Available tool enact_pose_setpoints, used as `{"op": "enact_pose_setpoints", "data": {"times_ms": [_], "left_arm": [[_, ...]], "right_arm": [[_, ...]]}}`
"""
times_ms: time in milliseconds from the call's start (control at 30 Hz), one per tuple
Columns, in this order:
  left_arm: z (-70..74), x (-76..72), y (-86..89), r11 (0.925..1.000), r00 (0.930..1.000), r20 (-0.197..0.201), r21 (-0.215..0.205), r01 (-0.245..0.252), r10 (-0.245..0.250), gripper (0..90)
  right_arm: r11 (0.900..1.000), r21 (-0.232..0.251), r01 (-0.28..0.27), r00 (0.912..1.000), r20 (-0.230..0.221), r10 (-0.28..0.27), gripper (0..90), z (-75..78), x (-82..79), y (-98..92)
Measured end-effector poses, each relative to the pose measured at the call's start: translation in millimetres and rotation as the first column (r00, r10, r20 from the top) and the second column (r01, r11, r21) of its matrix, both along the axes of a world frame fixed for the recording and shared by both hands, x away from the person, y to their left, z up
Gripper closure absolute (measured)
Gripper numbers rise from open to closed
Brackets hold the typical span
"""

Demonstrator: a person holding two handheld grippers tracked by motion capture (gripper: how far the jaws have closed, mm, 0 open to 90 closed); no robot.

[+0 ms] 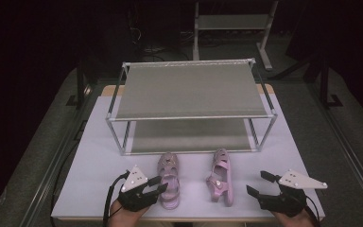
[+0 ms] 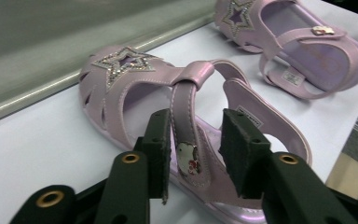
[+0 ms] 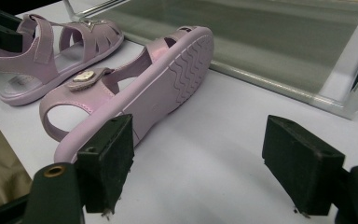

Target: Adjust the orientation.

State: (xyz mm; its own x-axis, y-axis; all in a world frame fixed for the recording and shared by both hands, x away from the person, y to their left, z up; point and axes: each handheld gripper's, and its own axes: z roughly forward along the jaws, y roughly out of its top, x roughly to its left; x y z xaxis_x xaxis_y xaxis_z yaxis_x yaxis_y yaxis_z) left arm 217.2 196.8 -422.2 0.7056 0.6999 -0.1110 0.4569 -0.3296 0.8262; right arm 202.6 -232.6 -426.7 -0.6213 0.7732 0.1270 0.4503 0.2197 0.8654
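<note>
**Two Pink Sandals and Two Grippers**

From the high view, two pink sandals sit on the white table, just in front of a grey shoe rack. The left sandal stands on its sole. The right sandal lies tipped on its side. The left gripper is at the heel end of the left sandal, right up against it. The right gripper is near the right sandal but apart from it, and its fingers are wide apart with nothing between them.

In the left gripper view, the left gripper has its two black fingers part way open. The ankle strap of the left sandal runs between them (the one with a little charm on it). One finger sits just beside the strap, and I cannot tell if it touches. The other finger is apart from it. The right sandal lies farther off.

In the right gripper view, the right gripper has its fingers spread wide over bare table. The right sandal shows its wavy sole, and its heel end is just beside one finger. The left sandal sits behind it, near the rack.
</note>
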Motion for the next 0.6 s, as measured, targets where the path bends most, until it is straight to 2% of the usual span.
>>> {"op": "enact_pose_setpoints", "data": {"times_ms": [267, 500, 533, 600], "left_arm": [[-3.2, 1.5, 8.3, 0.9977, 0.9989, -0.037, -0.06, -0.031, 0.029, 76.5], [-3.6, -2.5, 9.3, 0.9946, 0.9973, 0.0, -0.074, -0.073, 0.074, 81.7], [-2.8, -2.1, 10.4, 0.9931, 0.9965, 0.003, -0.083, -0.083, 0.083, 82.3], [-2.4, -1.1, 14.0, 0.986, 0.9948, -0.017, -0.132, -0.102, 0.1, 83.2]], "right_arm": [[1.0, -0.007, 0.003, 1.0, 0.008, -0.003, 24.5, 1.3, -1.4, 1.9], [1.0, -0.001, 0.015, 0.9997, 0.02, -0.015, 24.5, 2.4, -3.3, -0.9], [1.0, 0.002, 0.019, 0.9996, 0.022, -0.019, 24.5, 2.5, -3.5, -1.3], [1.0, 0.001, 0.023, 0.9995, 0.023, -0.023, 24.5, 2.9, -4.0, -2.4]]}}
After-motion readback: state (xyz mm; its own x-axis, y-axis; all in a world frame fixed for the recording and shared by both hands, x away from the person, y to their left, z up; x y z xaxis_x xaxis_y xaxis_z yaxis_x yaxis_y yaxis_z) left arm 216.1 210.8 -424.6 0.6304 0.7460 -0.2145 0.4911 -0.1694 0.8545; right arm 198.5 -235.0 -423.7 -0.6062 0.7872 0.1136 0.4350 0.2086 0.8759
